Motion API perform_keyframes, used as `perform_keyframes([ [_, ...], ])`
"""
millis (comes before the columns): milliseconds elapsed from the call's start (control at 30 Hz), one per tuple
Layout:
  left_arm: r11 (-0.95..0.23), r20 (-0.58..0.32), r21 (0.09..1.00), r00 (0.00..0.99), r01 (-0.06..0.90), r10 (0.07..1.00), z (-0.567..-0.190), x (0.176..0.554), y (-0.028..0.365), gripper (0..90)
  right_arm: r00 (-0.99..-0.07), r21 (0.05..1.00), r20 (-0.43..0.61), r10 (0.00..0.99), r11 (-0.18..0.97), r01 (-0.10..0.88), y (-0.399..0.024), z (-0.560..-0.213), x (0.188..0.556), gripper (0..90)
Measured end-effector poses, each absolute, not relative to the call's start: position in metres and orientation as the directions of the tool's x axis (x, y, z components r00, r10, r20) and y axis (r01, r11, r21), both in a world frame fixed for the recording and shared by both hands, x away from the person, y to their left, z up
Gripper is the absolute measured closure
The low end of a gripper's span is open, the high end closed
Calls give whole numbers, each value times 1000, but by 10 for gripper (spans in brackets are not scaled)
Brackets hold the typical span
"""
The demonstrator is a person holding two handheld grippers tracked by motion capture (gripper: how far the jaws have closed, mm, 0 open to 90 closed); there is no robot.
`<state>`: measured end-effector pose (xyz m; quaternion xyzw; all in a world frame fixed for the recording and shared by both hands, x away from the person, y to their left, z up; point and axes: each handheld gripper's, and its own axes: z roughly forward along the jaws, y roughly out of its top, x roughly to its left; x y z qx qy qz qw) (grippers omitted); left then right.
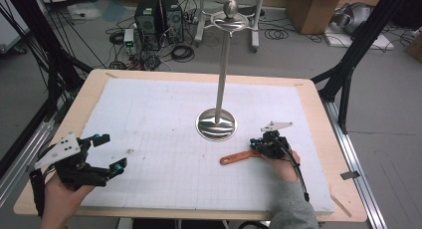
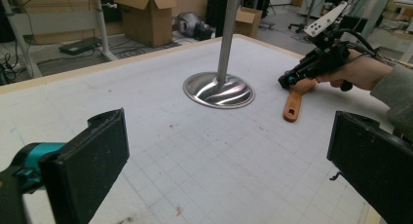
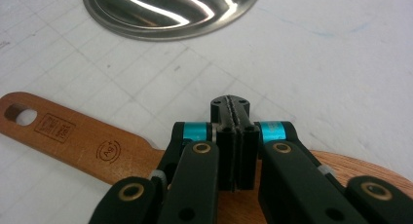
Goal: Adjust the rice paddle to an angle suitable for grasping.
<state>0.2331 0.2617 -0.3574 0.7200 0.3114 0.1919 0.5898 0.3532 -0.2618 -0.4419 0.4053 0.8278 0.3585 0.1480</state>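
A wooden paddle [image 1: 240,158] lies flat on the white gridded mat [image 1: 164,179], just right of the middle, with its handle pointing left and a hanging hole at that end. In the right gripper view the handle [image 3: 73,136] bears two stamped marks, and the wider blade passes under the jaws towards the lower right.

The right gripper [image 1: 262,145] sits low over the paddle's blade end, pointing left along the handle. Its jaws are pressed flat together with nothing between them; the pads meet face to face above the wood. Whether the tips touch the paddle cannot be told. The right hand [image 1: 283,167] grips the tool from behind, the grey sleeve coming up from the bottom edge and the cable trailing back along the wrist.

Just beyond the paddle stands a metal stand [image 1: 217,124]: a round polished base, a thin upright pole and a knob on top. The base is near the handle but apart from it.

The left gripper [image 1: 110,153] is well apart, near the mat's left edge, held level in the left hand [image 1: 62,199] and aimed right across the table. Its jaws stand wide apart and empty; in its own view the two black pads [image 2: 92,173] frame the stand and the other hand.

The mat rests on a wooden table [image 1: 318,114]. On the floor beyond lie cables, computer cases [image 1: 158,20] and cardboard boxes [image 1: 313,7].
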Motion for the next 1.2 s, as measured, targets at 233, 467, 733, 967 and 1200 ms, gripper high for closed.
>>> perform_keyframes([
  [233, -116, -95, 968, 754, 222, 651, -357, 242, 248, 20, -610, 707, 61, 790, 397, 585, -279, -441, 342, 900],
  [467, -129, -89, 967, 770, 218, 632, -357, 249, 238, 20, -592, 714, 86, 802, 364, 597, -298, -443, 330, 900],
  [733, -140, -87, 965, 778, 220, 622, -357, 256, 231, 20, -627, 765, 74, 776, 359, 534, -297, -431, 319, 900],
  [967, -121, -92, 970, 776, 212, 624, -353, 258, 232, 20, -704, 788, 73, 706, 393, 475, -283, -420, 301, 900],
  [1200, -133, -87, 968, 781, 213, 618, -354, 258, 228, 20, -741, 779, 68, 668, 429, 458, -273, -423, 288, 900],
])
